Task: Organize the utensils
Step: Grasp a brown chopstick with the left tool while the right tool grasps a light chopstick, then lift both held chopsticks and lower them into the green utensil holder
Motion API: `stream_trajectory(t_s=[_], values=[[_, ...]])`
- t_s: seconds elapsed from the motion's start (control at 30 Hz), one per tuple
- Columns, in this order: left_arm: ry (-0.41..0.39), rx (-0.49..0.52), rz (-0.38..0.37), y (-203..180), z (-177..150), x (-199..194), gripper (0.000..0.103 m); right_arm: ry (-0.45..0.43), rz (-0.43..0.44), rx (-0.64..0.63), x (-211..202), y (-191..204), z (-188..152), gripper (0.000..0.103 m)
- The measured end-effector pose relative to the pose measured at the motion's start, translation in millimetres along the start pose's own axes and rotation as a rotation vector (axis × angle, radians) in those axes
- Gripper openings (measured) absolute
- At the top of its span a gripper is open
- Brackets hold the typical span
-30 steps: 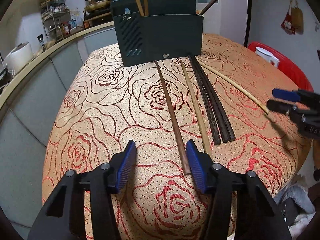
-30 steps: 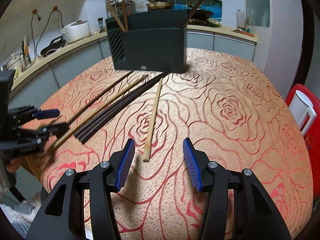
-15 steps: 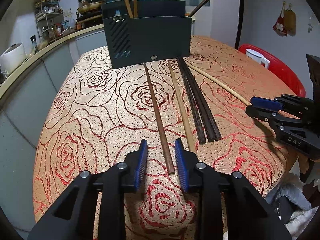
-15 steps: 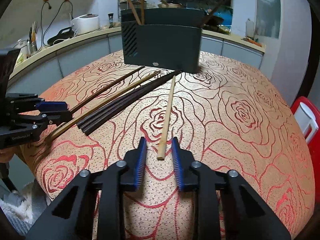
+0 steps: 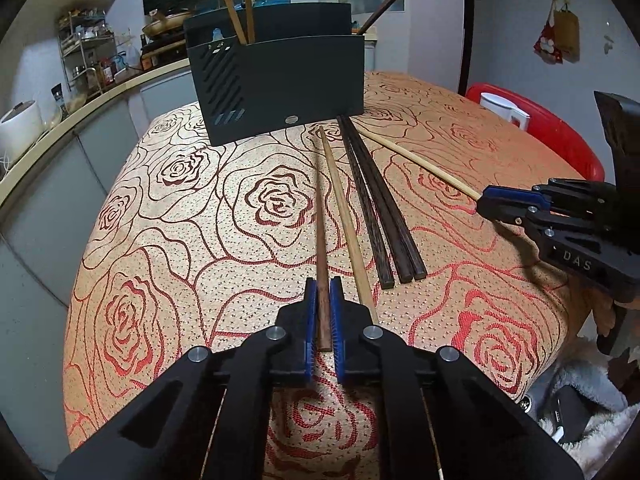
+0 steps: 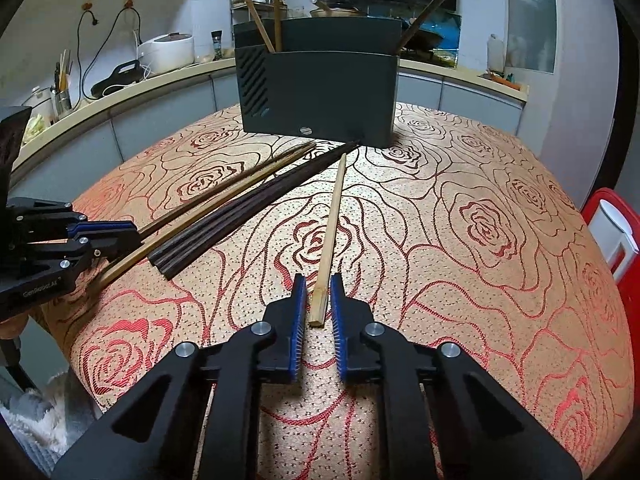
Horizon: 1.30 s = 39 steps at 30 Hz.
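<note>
Left tongs (image 5: 323,304) clamped on brown chopstick (image 5: 321,220), right tongs (image 6: 318,300) narrowly parted around pale chopstick (image 6: 330,224), six chopsticks on surface (image 5: 168,240), holder (image 5: 280,88) at 12 o'clock, near edge close.

A kitchen worktop (image 6: 132,92) curves along the left of the right wrist view, with grey cabinet doors (image 6: 160,120) below it. On it stand a white rice cooker (image 6: 168,53) and a black appliance (image 6: 116,77), with cables hanging from wall hooks above. A wire rack (image 5: 86,54) of jars fills the upper left of the left wrist view. A red chair (image 5: 560,136) sits at right, and a bag (image 5: 566,32) hangs on the pale wall.
</note>
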State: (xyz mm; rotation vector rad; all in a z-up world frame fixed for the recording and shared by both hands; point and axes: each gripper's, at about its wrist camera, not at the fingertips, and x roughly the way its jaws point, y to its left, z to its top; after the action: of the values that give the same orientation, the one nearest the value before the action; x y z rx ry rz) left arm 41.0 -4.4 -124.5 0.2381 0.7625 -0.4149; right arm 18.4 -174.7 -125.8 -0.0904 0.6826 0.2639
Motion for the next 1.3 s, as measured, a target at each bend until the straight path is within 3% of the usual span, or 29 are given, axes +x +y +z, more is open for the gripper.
stream_trajectory(t_s=[0.3,0.53,0.93,1.3], values=[[0.005,-0.011,-0.003,2.9,0.3,-2.4,0.007,0.025,-0.001,0.019,-1.4,-4.0,1.7,0.009],[-0.041,-0.042,-0.013,12.2,6.9,-17.1,0.006,0.013,-0.008,0.045,-10.3,-11.4,6.0,0.008],[-0.226,-0.117,-0.002,33.0,30.3,-70.8,0.006,-0.103,0.058,0.157,-55.1,-36.9,31.9,0.008],[-0.307,-0.097,0.022,38.4,62.4,-98.4,0.006,-0.186,0.08,0.181,-82.5,-47.2,53.2,0.008]])
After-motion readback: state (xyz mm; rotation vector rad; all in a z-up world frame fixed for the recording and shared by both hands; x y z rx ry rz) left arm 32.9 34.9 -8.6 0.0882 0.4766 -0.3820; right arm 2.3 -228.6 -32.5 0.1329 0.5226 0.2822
